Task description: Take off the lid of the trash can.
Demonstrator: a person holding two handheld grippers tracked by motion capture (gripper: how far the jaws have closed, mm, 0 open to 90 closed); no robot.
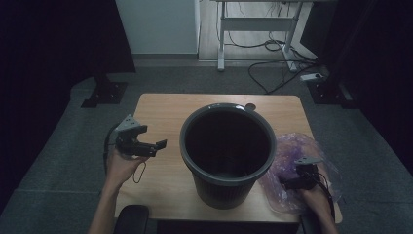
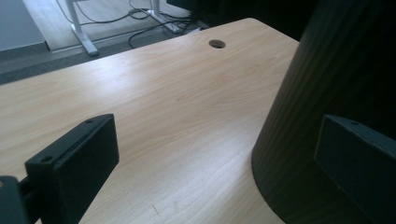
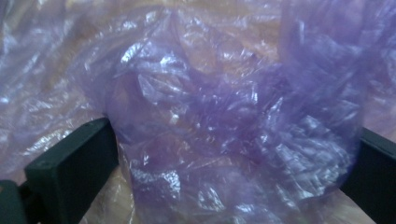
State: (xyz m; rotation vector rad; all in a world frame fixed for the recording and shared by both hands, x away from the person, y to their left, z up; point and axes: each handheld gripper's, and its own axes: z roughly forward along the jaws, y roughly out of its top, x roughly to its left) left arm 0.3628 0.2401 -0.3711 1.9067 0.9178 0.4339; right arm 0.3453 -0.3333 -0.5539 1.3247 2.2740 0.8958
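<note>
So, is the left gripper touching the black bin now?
Apart. The left gripper view shows bare wooden table between the open jaws of the left gripper, with the black bin rising farther off behind the jaw beside it.

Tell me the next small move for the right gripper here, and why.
Probably close the right gripper on the purple plastic bag. Its jaws stand open with a bunched fold of the film between them, and the bag lies crumpled on the table beside the dark bin, not yet lifted.
</note>
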